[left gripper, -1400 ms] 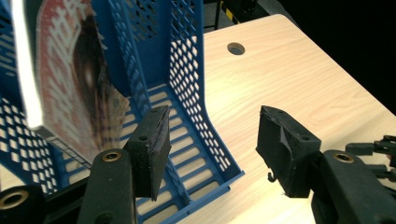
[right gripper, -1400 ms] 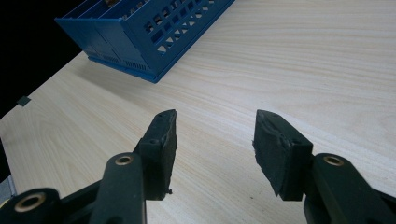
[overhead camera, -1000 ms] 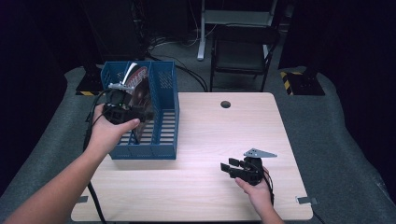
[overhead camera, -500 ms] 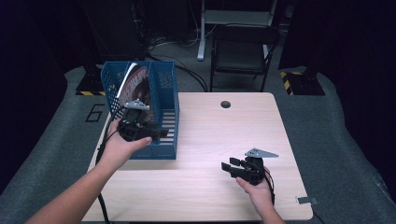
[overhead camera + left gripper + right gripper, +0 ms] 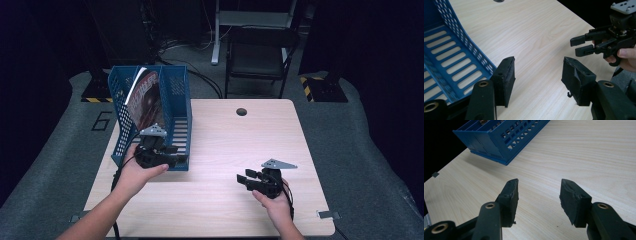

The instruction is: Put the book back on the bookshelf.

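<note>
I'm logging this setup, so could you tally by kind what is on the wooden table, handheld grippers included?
Blue perforated plastic file rack: 1
Glossy magazine standing in the rack: 1
Black two-jaw handheld grippers, left gripper and right gripper, both open and holding nothing: 2
Total: 4

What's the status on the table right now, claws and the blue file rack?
Left claw open, empty, at blue file rack's near end. Right claw open, empty, low over bare table. Magazine standing in rack. Nothing in the way.
</note>
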{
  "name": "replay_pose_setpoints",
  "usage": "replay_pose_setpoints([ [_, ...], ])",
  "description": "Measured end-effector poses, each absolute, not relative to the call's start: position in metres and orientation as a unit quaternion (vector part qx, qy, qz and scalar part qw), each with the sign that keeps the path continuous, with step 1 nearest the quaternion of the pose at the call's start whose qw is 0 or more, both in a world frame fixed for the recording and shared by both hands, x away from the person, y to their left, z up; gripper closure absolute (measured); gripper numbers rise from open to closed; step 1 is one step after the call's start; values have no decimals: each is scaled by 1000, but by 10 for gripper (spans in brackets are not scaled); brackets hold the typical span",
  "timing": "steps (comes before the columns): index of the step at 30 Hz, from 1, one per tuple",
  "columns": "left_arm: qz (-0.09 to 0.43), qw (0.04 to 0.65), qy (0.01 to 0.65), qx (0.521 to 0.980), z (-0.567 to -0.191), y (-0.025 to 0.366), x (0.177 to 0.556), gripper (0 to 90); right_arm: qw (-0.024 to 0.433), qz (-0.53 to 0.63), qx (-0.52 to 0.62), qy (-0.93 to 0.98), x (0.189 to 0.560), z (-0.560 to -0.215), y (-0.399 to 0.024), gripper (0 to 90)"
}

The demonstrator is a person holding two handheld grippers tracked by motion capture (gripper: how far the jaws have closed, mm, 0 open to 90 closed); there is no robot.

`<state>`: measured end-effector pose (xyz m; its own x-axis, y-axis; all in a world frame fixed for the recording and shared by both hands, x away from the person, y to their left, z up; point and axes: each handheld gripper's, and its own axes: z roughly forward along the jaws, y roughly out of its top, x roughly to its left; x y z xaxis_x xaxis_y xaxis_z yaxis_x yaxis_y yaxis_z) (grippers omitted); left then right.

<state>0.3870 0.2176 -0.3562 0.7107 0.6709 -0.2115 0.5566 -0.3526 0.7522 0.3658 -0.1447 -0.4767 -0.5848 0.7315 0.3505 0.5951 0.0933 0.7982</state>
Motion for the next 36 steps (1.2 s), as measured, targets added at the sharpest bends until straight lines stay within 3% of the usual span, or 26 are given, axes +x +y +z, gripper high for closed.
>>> replay_pose_setpoints([
  [36,17,420,319,850,-457,203,356,437,65,491,449,743,367,-480,-142,487],
])
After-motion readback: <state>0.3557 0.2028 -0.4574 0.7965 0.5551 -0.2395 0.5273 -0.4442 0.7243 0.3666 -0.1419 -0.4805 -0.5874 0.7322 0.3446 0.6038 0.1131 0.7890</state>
